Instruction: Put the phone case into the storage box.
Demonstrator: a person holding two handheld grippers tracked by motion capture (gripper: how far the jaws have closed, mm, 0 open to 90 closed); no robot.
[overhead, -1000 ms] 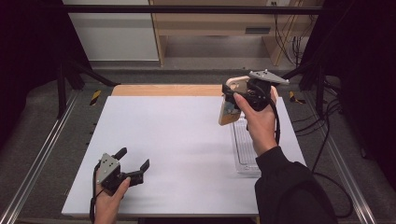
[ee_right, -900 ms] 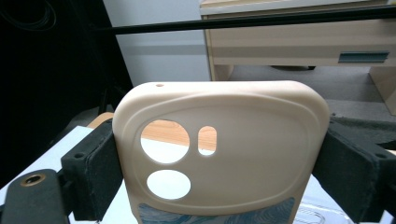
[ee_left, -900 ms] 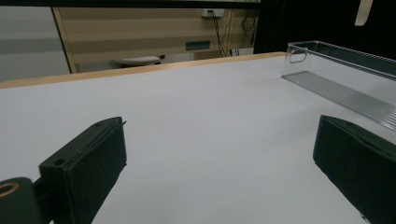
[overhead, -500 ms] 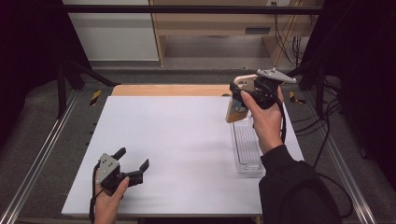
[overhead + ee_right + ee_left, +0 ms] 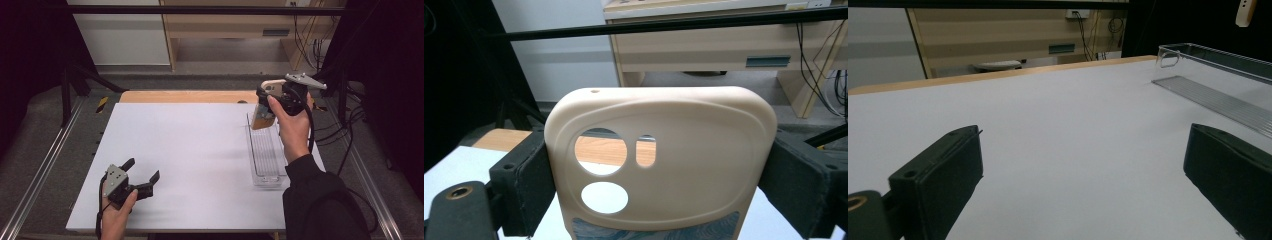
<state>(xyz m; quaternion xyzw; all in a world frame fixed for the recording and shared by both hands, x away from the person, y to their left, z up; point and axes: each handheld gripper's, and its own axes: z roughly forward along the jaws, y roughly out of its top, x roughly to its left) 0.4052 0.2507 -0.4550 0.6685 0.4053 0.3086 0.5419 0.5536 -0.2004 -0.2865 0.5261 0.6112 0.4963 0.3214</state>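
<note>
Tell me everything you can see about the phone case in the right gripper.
The phone case is beige, smooth and matte, and looks like soft rubber or silicone. It has rounded corners, a raised camera island with two round holes and a small slot, and a tiny hole near the top edge. A blue-grey patterned patch shows near its lower part. It is held upright, off the table, clamped at both sides by the right gripper, above the far end of the clear tray.
</note>
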